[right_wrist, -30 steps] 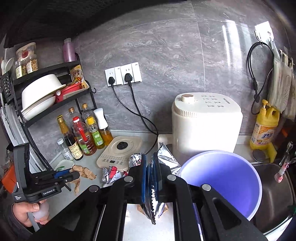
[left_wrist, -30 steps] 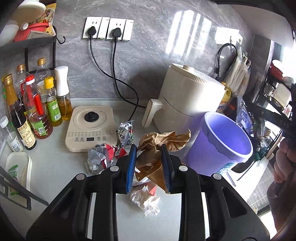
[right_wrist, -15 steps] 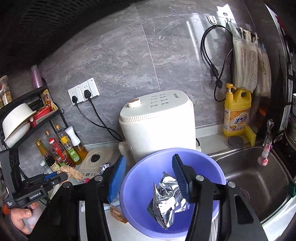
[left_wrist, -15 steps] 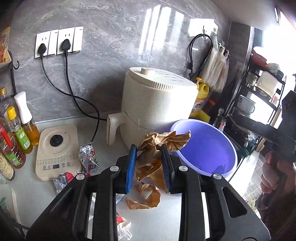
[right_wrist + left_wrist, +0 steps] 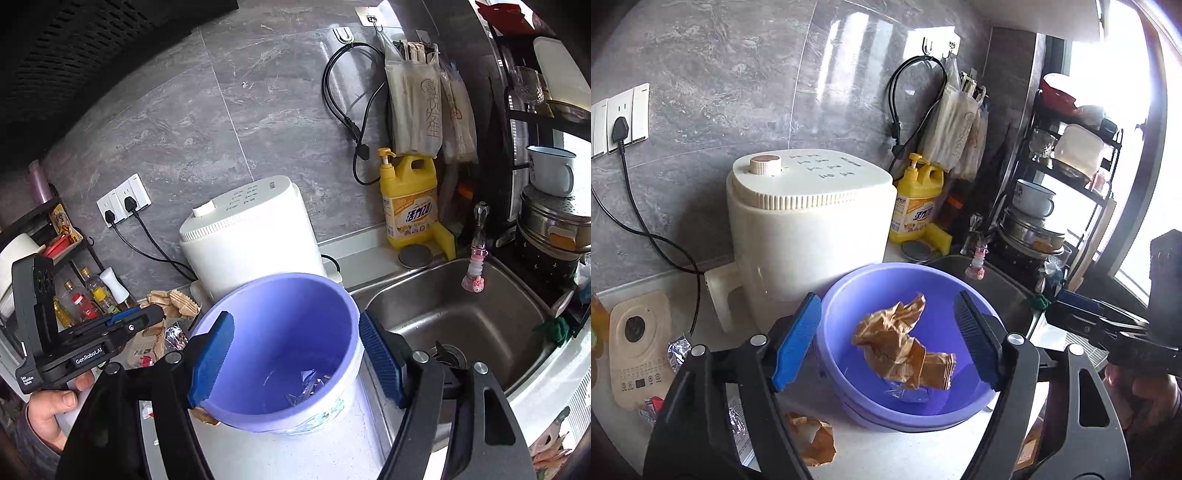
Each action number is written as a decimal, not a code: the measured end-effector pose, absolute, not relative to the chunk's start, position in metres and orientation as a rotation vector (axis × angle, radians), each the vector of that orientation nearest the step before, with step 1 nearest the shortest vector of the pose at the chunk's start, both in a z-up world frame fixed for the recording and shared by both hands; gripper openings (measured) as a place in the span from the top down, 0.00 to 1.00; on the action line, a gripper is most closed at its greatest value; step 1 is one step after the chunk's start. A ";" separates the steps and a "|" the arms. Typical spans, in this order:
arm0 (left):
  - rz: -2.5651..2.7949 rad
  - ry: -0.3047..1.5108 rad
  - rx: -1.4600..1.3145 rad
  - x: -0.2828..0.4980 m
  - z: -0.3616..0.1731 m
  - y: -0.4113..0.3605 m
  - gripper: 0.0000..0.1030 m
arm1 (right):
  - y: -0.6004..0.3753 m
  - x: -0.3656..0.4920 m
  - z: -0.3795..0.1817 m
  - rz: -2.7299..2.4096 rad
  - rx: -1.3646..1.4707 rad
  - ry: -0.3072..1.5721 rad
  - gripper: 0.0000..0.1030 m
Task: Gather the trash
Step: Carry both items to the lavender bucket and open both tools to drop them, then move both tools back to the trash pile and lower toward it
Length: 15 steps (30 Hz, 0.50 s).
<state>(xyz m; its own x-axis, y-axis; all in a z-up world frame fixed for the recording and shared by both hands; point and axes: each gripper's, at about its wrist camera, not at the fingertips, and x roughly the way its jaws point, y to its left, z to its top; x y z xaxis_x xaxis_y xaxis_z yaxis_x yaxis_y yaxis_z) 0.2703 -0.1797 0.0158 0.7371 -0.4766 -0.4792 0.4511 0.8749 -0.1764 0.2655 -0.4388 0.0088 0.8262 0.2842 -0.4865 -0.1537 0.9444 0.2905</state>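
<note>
Left tongs [image 5: 886, 339] are spread wide above the purple bucket [image 5: 849, 295], with the crumpled brown paper [image 5: 901, 347] between the blue pads, apparently released into it. Right tongs [image 5: 295, 358] are wide, empty. Foil scraps [image 5: 306, 384] lie at the bottom. Further paper [image 5: 812, 439] on the tabletop [image 5: 886, 454] is partly hidden

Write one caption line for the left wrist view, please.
Open left gripper above the purple bucket, crumpled brown paper between its fingers.

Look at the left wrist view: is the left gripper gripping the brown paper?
No: the left gripper is open, and the brown paper is loose over the bucket.
</note>
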 end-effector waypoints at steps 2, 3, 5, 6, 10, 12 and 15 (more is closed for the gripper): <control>-0.513 0.547 -0.049 0.270 0.015 -0.178 0.19 | -0.449 0.259 0.005 0.197 0.258 0.564 0.27; -0.509 0.551 -0.047 0.269 0.014 -0.176 0.16 | -0.451 0.257 0.003 0.185 0.262 0.568 0.26; -0.501 0.550 -0.045 0.265 0.012 -0.169 0.13 | -0.454 0.252 -0.001 0.167 0.269 0.575 0.22; -0.495 0.549 -0.047 0.263 0.012 -0.165 0.10 | -0.453 0.249 -0.004 0.166 0.270 0.579 0.21; -0.441 0.569 -0.065 0.257 0.006 -0.143 0.08 | -0.444 0.241 -0.016 0.184 0.255 0.605 0.14; -0.417 0.575 -0.076 0.252 0.003 -0.132 0.08 | -0.438 0.238 -0.022 0.199 0.248 0.621 0.13; -0.376 0.583 -0.074 0.243 -0.001 -0.117 0.08 | -0.428 0.235 -0.029 0.218 0.246 0.638 0.12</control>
